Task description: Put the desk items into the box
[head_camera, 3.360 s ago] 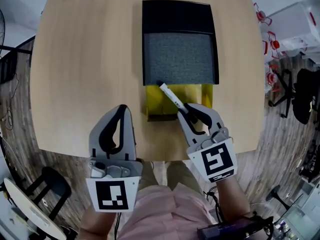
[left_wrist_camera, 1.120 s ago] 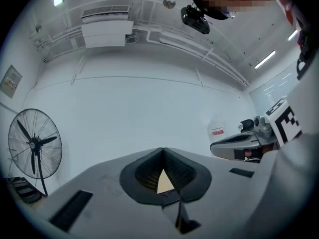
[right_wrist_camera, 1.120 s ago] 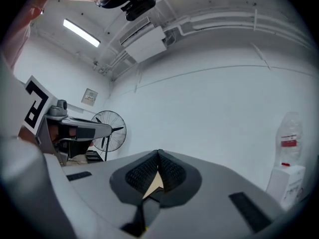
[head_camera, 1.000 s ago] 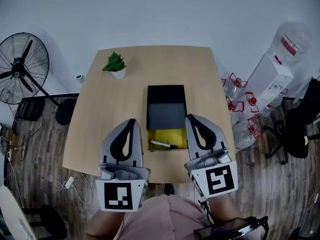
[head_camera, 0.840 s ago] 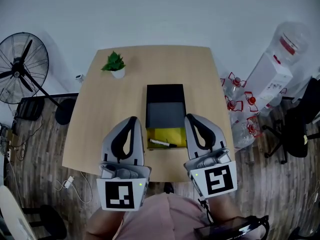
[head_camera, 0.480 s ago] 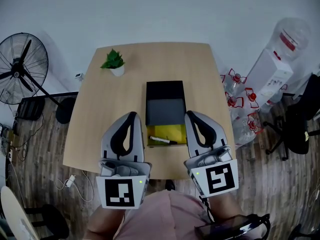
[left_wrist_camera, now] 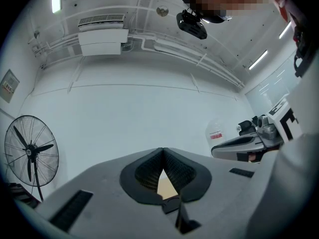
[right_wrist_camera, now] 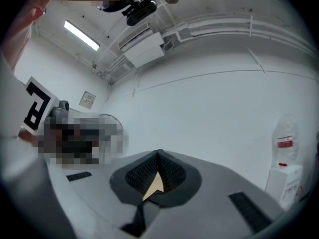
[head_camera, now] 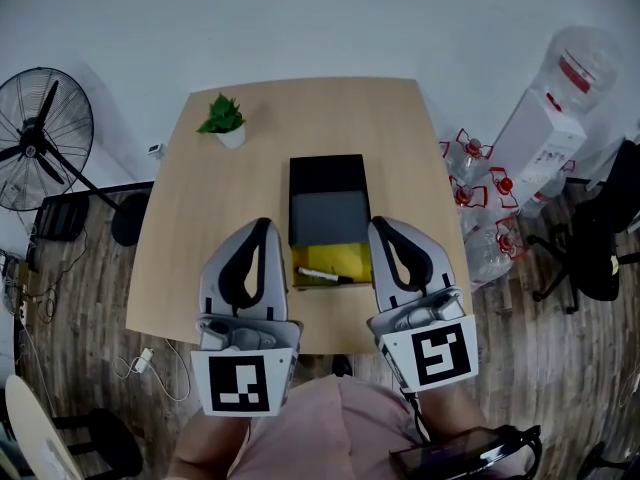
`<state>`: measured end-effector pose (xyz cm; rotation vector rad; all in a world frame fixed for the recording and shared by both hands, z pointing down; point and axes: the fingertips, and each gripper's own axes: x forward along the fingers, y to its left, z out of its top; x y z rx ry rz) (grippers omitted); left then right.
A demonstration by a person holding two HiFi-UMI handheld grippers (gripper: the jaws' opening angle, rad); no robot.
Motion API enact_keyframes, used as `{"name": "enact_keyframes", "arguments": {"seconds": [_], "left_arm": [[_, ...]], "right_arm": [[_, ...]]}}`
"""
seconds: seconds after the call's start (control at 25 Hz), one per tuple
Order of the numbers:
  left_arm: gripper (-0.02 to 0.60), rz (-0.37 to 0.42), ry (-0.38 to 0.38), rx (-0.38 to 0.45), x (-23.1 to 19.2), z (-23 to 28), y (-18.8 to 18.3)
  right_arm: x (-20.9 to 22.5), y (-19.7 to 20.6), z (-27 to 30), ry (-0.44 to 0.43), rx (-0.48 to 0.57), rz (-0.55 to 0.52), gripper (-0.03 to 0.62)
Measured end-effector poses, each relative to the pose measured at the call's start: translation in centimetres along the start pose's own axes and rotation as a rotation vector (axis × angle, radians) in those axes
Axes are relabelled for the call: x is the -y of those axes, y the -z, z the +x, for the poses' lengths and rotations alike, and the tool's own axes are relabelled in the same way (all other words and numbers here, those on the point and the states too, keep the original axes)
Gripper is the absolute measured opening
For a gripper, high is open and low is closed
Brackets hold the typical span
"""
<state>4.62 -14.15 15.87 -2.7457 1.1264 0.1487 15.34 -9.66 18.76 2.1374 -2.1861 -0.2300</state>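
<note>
A black box (head_camera: 327, 175) with a grey inside lies on the wooden table (head_camera: 200, 218). At its near end is a yellow part (head_camera: 340, 259), and a white marker (head_camera: 322, 275) with a black cap lies across it. Both grippers hang high above the table's near edge, one on each side of the yellow part. My left gripper (head_camera: 260, 224) is shut and holds nothing; its tips (left_wrist_camera: 162, 150) meet. My right gripper (head_camera: 377, 224) is shut too, with nothing between its tips (right_wrist_camera: 159, 152). Both gripper views look at a white wall and the ceiling.
A small potted plant (head_camera: 223, 120) stands at the table's far left corner. A floor fan (head_camera: 40, 136) is to the left. A water dispenser (head_camera: 550, 153), several water jugs (head_camera: 478, 218) and an office chair (head_camera: 600, 238) are to the right.
The right gripper let go of the marker, which now lies on the yellow part. Both grippers and the head camera have pulled far back from the table; over the last second the table drifted slightly up in view.
</note>
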Motion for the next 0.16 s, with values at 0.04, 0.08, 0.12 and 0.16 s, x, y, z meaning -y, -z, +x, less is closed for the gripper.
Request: {"name": "enact_keyframes", "arguments": {"seconds": [0.04,0.08,0.12,0.16], "left_arm": [[0.010,0.000,0.001,0.000,0.04,0.01,0.03],[0.010,-0.001,0.001,-0.001,0.08,0.02,0.07],[0.010,0.000,0.002,-0.001,0.12,0.03,0.11],[0.010,0.000,0.002,-0.002,0.16,0.04,0.15]], "right_arm": [[0.01,0.02,-0.02,0.000,0.000,0.000,0.000],[0.02,0.04,-0.04,0.000,0.000,0.001,0.000],[0.03,0.05,-0.06,0.000,0.001,0.001,0.000],[0.05,0.05,-0.08,0.000,0.001,0.002,0.002]]}}
